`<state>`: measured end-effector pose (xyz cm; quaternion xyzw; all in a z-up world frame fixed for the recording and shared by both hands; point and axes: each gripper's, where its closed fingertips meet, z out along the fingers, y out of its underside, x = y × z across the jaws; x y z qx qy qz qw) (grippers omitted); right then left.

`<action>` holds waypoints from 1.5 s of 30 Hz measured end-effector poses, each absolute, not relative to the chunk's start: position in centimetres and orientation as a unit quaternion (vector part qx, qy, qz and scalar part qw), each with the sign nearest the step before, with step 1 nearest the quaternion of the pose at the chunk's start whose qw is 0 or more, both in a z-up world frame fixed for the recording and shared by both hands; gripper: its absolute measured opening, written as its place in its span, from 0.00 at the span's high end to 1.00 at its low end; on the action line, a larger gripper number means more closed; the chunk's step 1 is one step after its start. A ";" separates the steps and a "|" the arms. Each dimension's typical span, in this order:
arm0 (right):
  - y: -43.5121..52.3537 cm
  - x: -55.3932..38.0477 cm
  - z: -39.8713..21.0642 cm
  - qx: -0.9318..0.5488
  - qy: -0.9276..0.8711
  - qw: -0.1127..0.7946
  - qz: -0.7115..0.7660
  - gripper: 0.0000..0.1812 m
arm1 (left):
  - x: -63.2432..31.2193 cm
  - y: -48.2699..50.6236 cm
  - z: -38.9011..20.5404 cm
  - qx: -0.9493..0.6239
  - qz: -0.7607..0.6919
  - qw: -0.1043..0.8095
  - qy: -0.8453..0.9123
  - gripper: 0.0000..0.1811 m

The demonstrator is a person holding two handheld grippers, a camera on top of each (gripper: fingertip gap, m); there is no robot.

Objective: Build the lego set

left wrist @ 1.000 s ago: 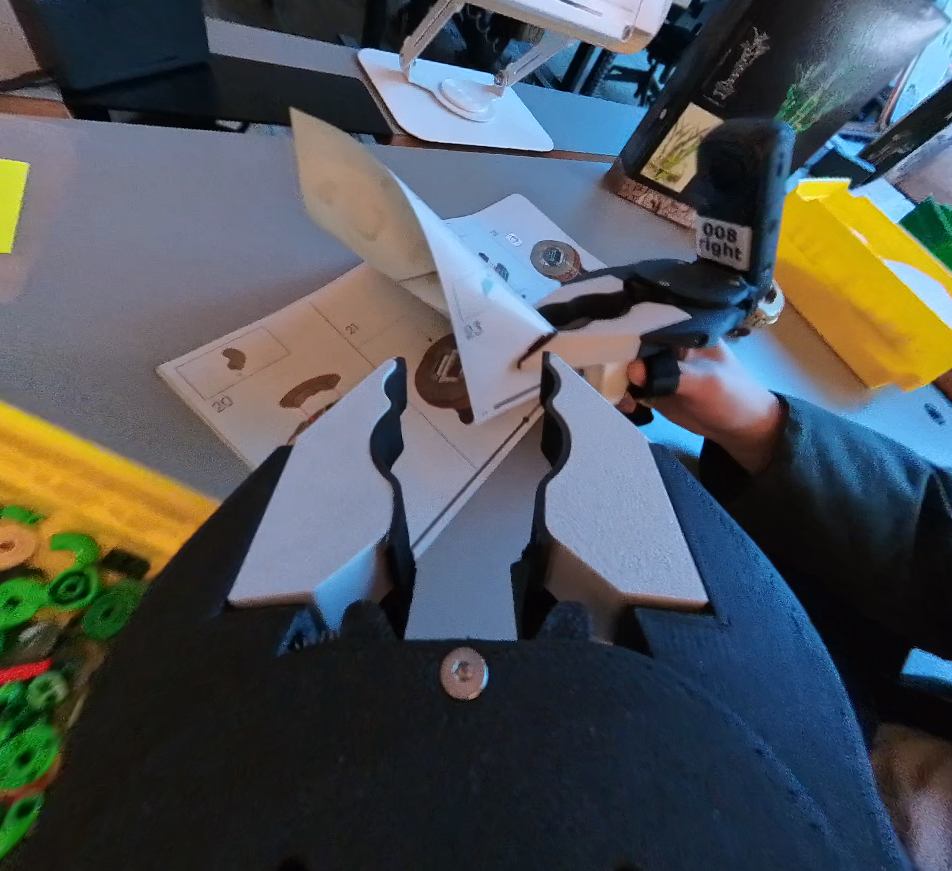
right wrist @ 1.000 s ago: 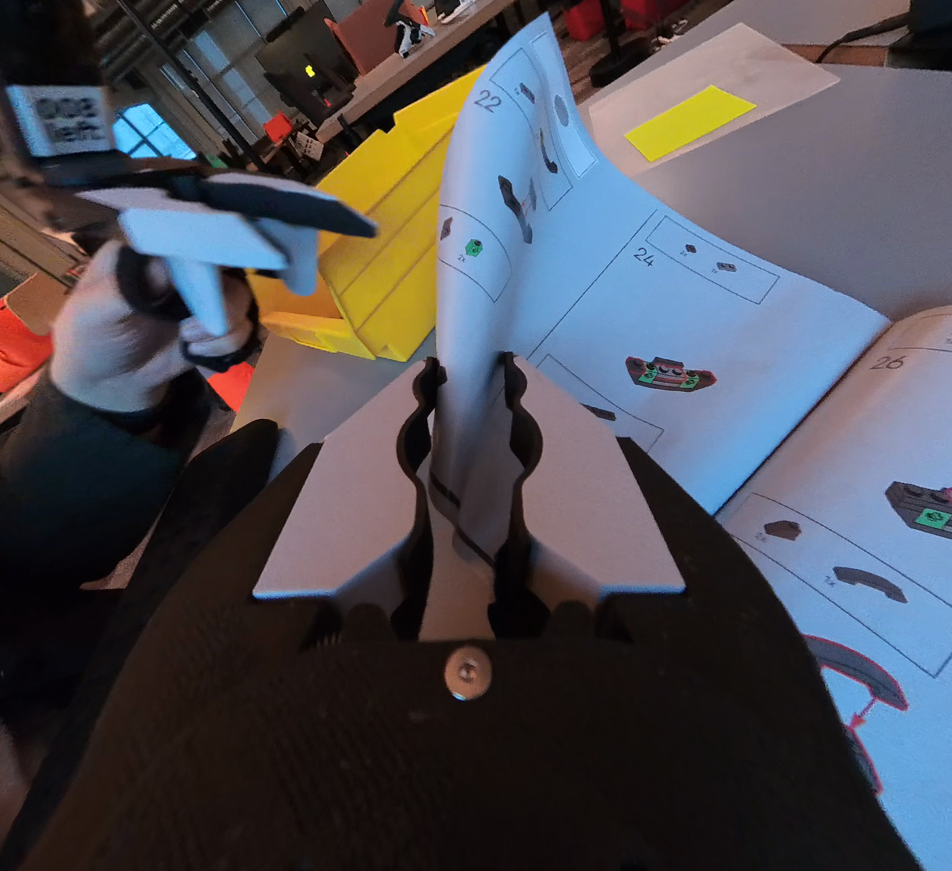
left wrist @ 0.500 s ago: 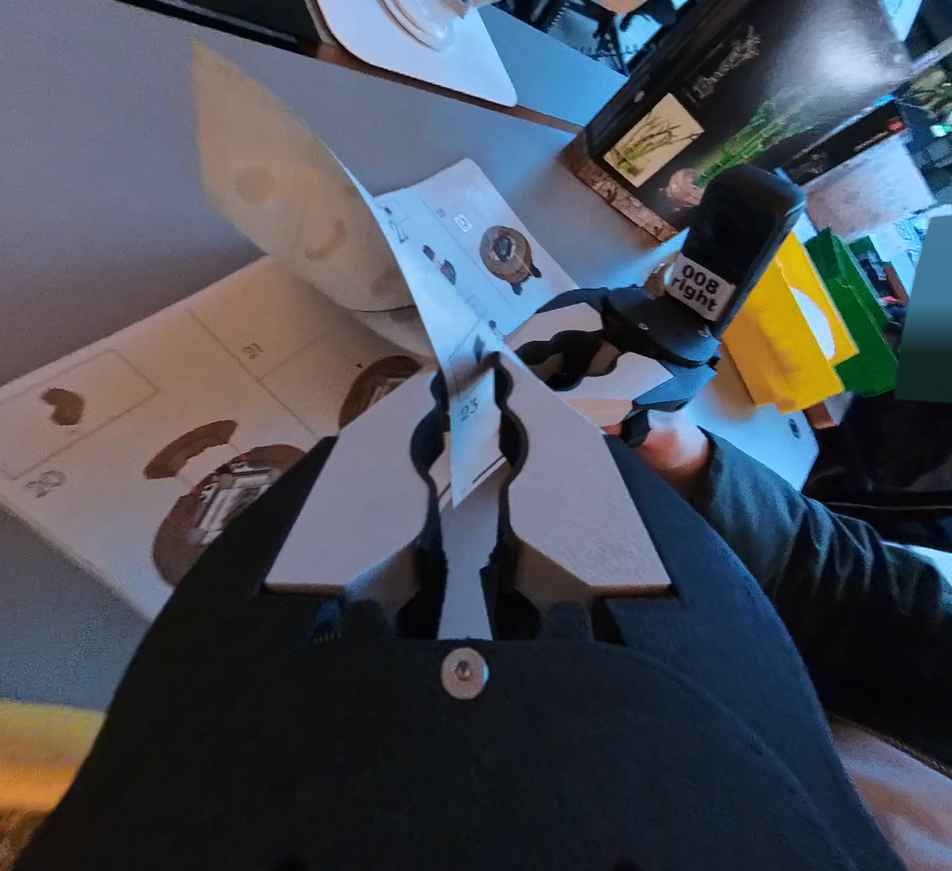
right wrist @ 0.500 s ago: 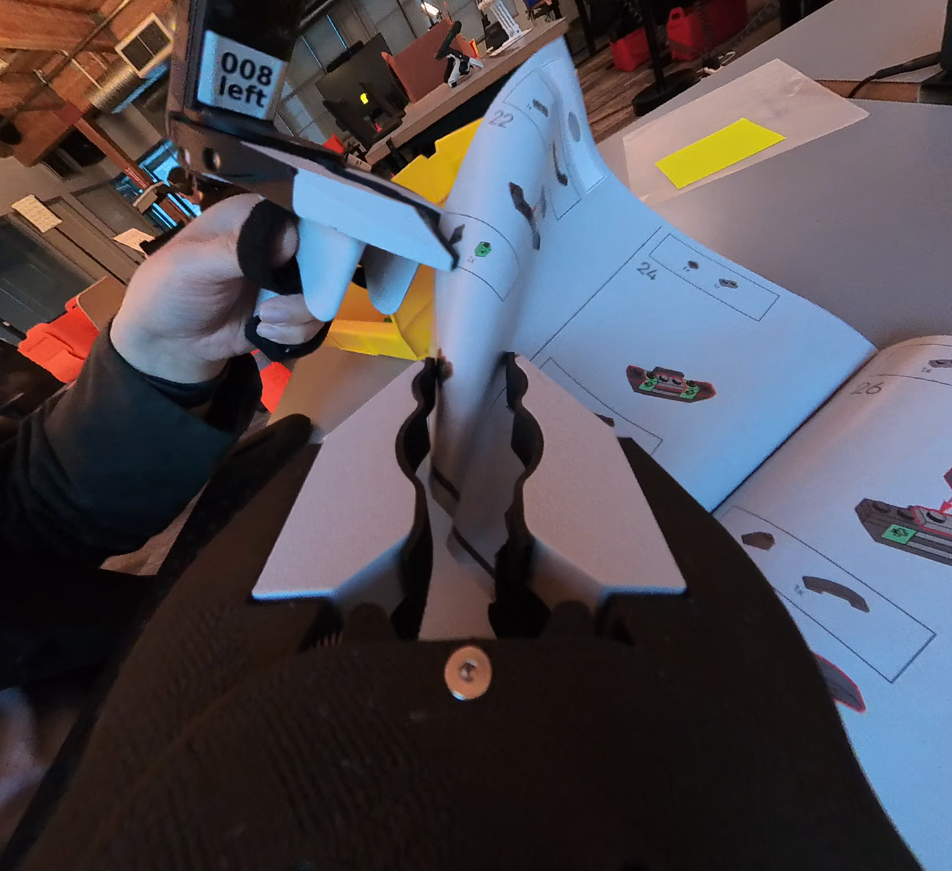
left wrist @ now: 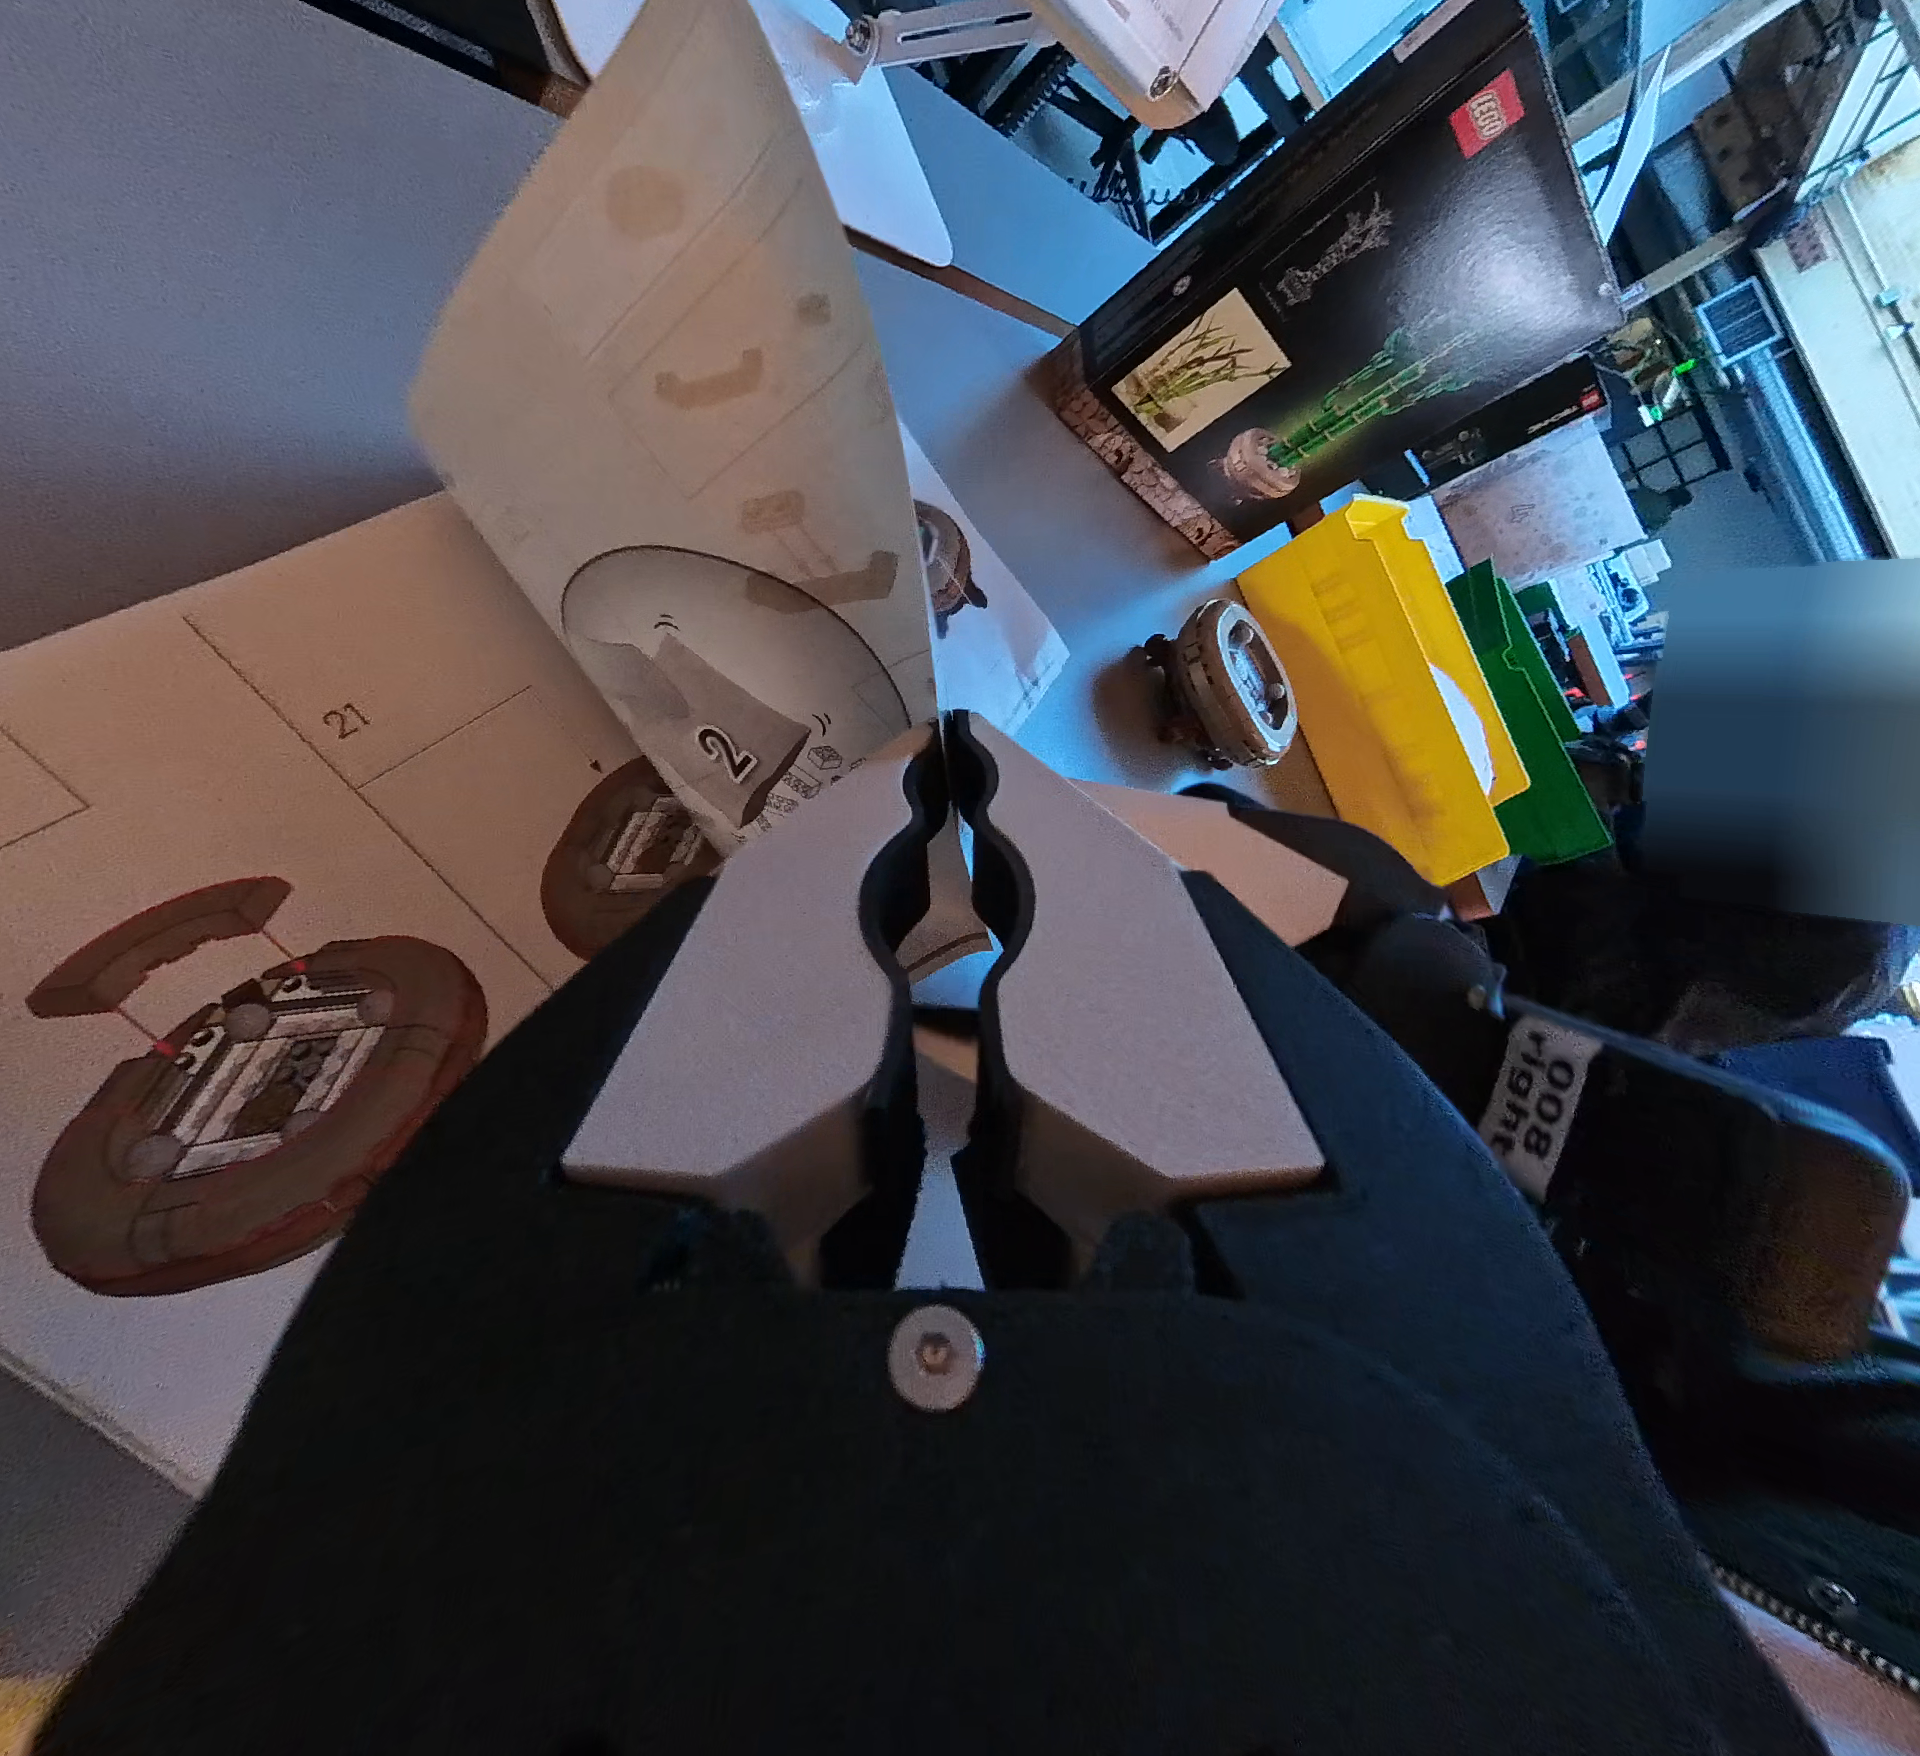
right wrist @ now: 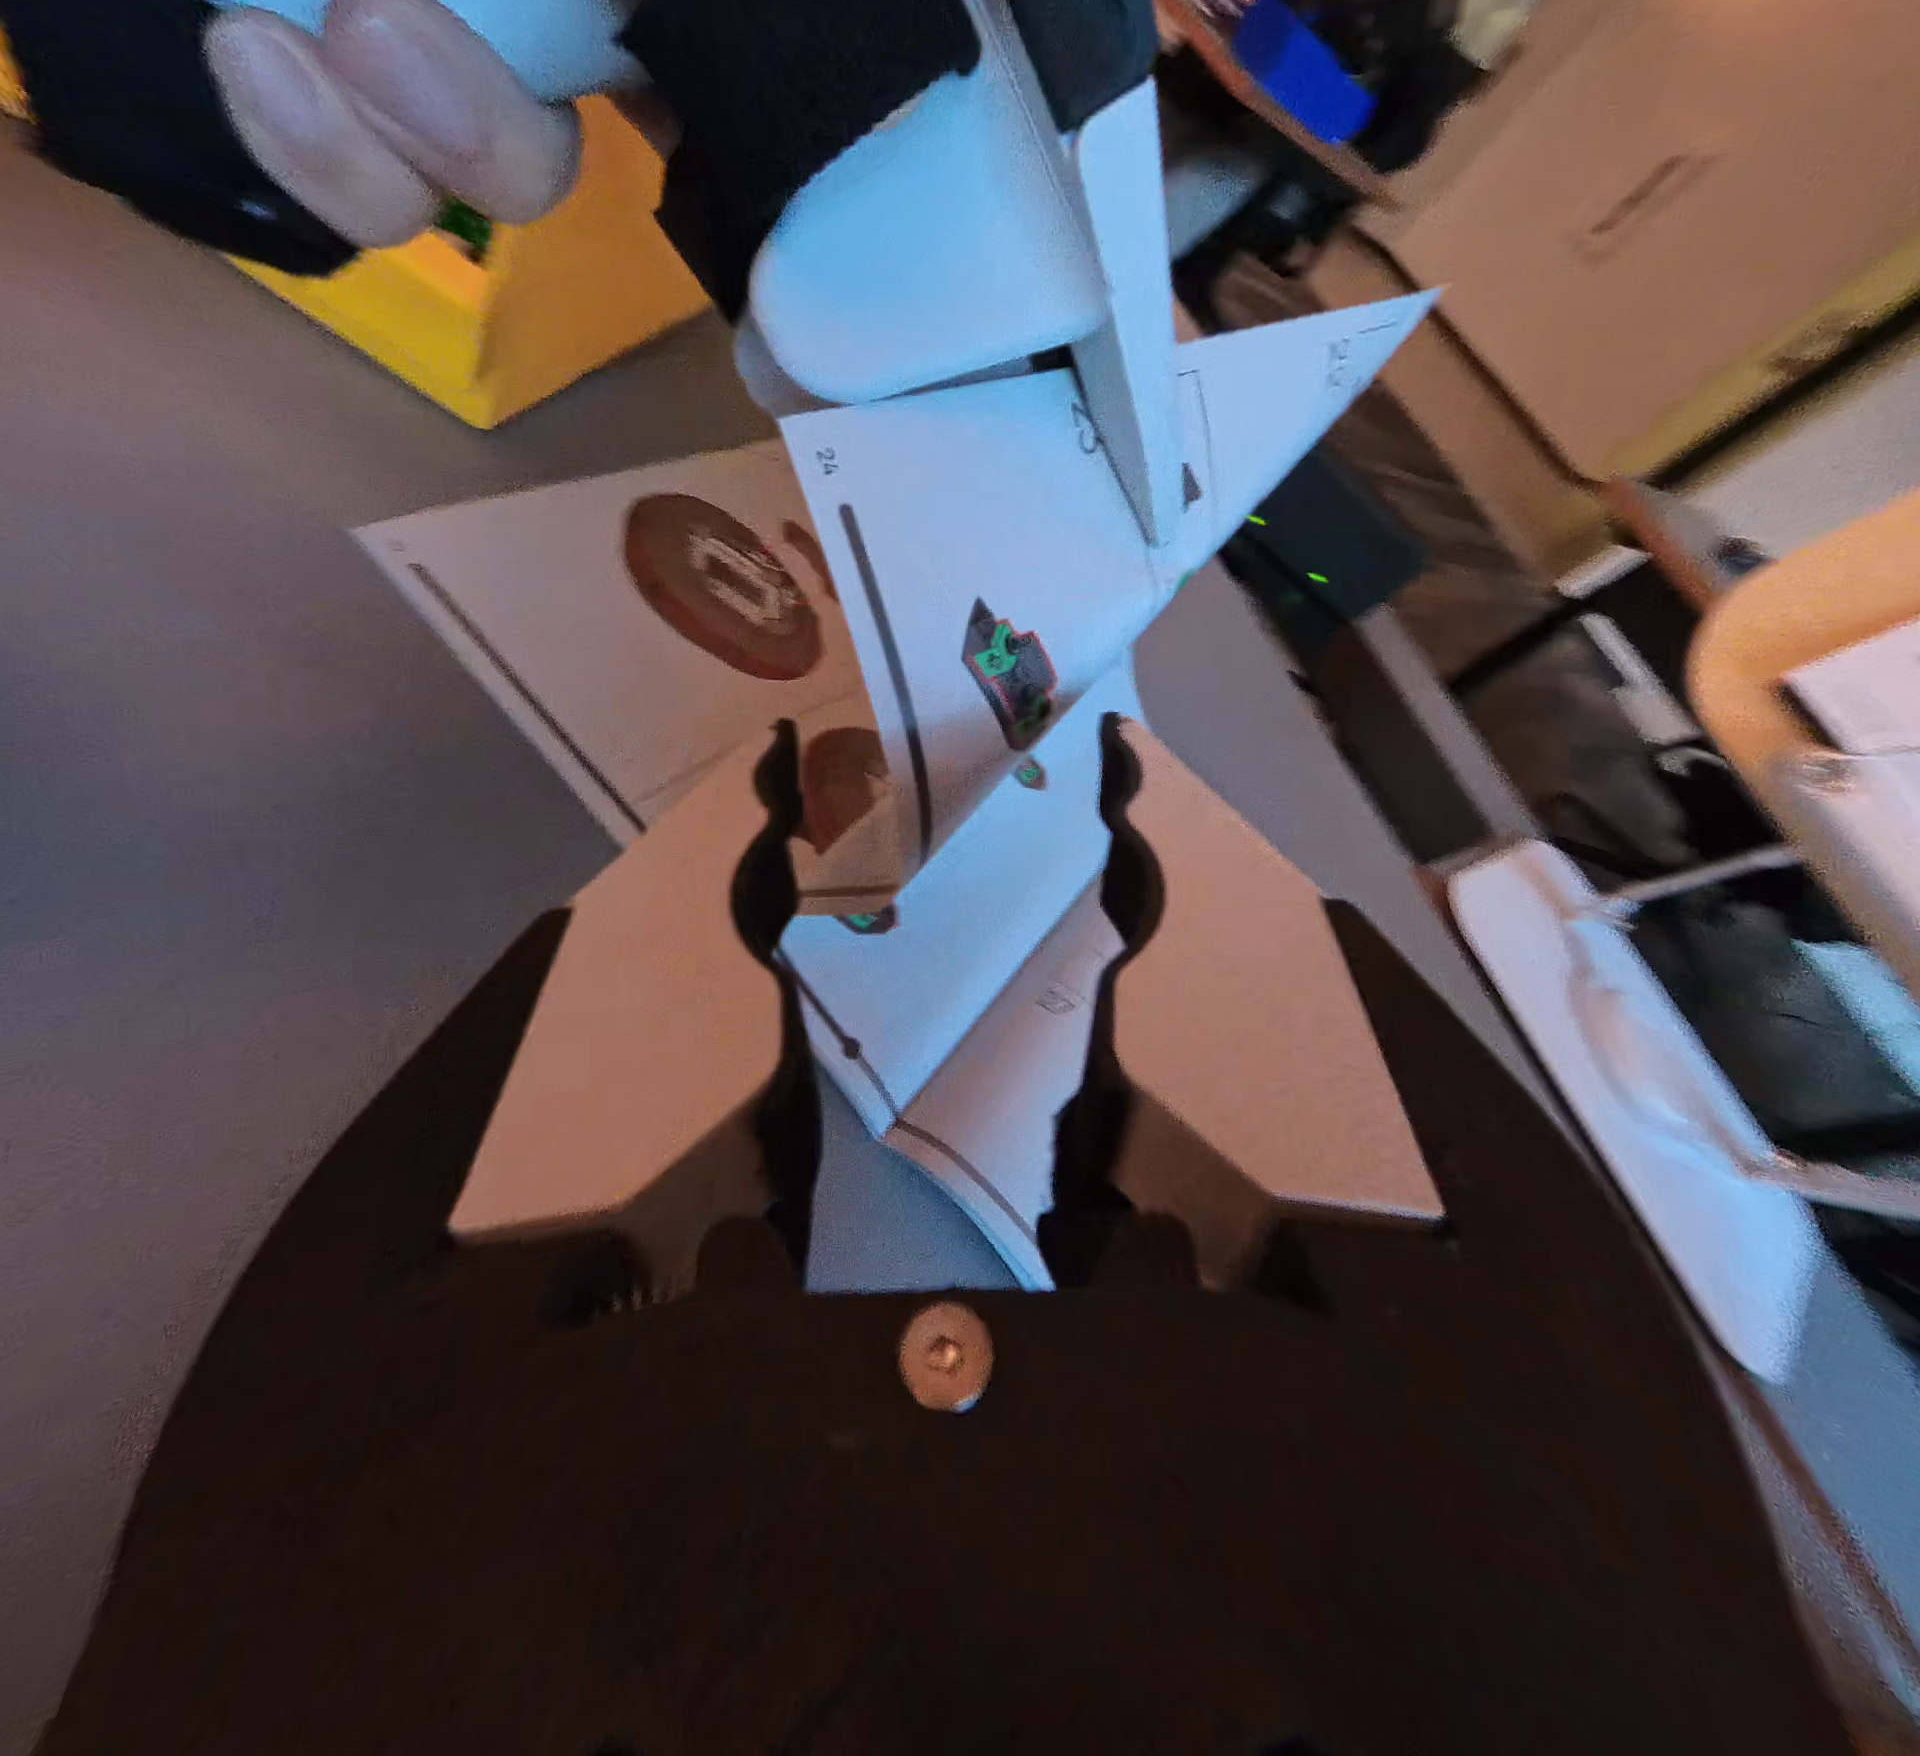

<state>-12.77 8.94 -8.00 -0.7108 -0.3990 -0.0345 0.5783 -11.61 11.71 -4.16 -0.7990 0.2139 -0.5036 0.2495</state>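
The left gripper (left wrist: 948, 750) pinches a page (left wrist: 675, 376) at twelve o'clock to turn it. The right gripper (right wrist: 945, 750) has wide fingers, letting go.

A raised page (left wrist: 686, 376) of the open instruction booklet (left wrist: 260, 823) stands upright across the middle of the grey table (left wrist: 208, 252), pinched at its lower edge by the left gripper (left wrist: 948, 740), so passage over the booklet is barred there. Bare table is left beyond the booklet toward the far edge. Toward the right edge, the way is taken up by a round brown lego base (left wrist: 1231, 693), a yellow bin (left wrist: 1371, 709), a green bin (left wrist: 1527, 719) and a leaning black box (left wrist: 1351, 293). The right gripper (right wrist: 945, 740), jaws spread, is fronted closely by the lifted page.
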 end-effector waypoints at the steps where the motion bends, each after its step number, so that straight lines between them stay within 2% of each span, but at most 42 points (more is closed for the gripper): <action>1: 9.0 -12.4 -7.8 -0.714 -0.394 0.576 -0.059 0.73 | -11.6 11.7 -4.0 -0.799 -0.504 0.250 0.212 1.00; 3: 8.8 -11.9 -7.9 -0.719 -0.397 0.565 -0.073 0.91 | -11.6 11.7 -3.7 -0.797 -0.507 0.254 0.208 1.00; 7: 8.8 -10.4 -7.9 -0.734 -0.375 0.562 -0.064 1.00 | -11.7 11.3 -2.9 -0.791 -0.521 0.251 0.202 1.00; 14: 8.8 -7.4 -8.5 -0.773 -0.303 0.557 0.004 0.99 | -13.5 10.2 1.3 -0.746 -0.563 0.298 0.192 1.00; 17: 8.5 -4.1 -8.8 -0.799 -0.222 0.555 0.070 0.98 | -15.1 9.4 1.1 -0.748 -0.543 0.328 0.196 1.00; 24: 8.1 3.5 -10.8 -0.836 -0.083 0.530 0.117 0.97 | -14.4 7.2 -9.6 -0.839 -0.366 0.288 0.282 1.00; 28: 7.8 6.6 -11.7 -0.854 -0.057 0.514 0.062 0.93 | -14.0 8.0 -13.9 -0.863 -0.235 0.288 0.343 1.00; 30: 7.6 8.7 -11.8 -0.861 -0.040 0.507 0.019 0.87 | -14.3 8.5 -15.4 -0.868 -0.184 0.285 0.361 1.00; 33: 7.0 10.9 -9.0 -0.832 -0.020 0.552 -0.039 0.85 | -14.4 8.5 -16.1 -0.866 -0.160 0.284 0.380 1.00; 35: 6.7 9.9 -5.2 -0.788 -0.040 0.611 -0.060 0.88 | -14.5 8.5 -16.1 -0.862 -0.152 0.289 0.388 1.00; 36: 6.8 7.6 -4.0 -0.772 -0.074 0.630 -0.038 0.95 | -14.4 8.5 -16.1 -0.861 -0.153 0.291 0.388 1.00; 37: 7.0 4.9 -4.1 -0.772 -0.110 0.625 -0.004 1.00 | -14.4 8.6 -16.1 -0.860 -0.153 0.293 0.389 1.00; 40: 8.1 -1.8 -9.3 -0.832 -0.185 0.519 0.073 1.00 | -14.4 8.5 -16.1 -0.859 -0.156 0.294 0.388 1.00; 45: 9.8 -3.3 -14.9 -0.881 -0.252 0.399 0.039 1.00 | -14.3 9.0 -16.1 -0.857 -0.143 0.297 0.396 1.00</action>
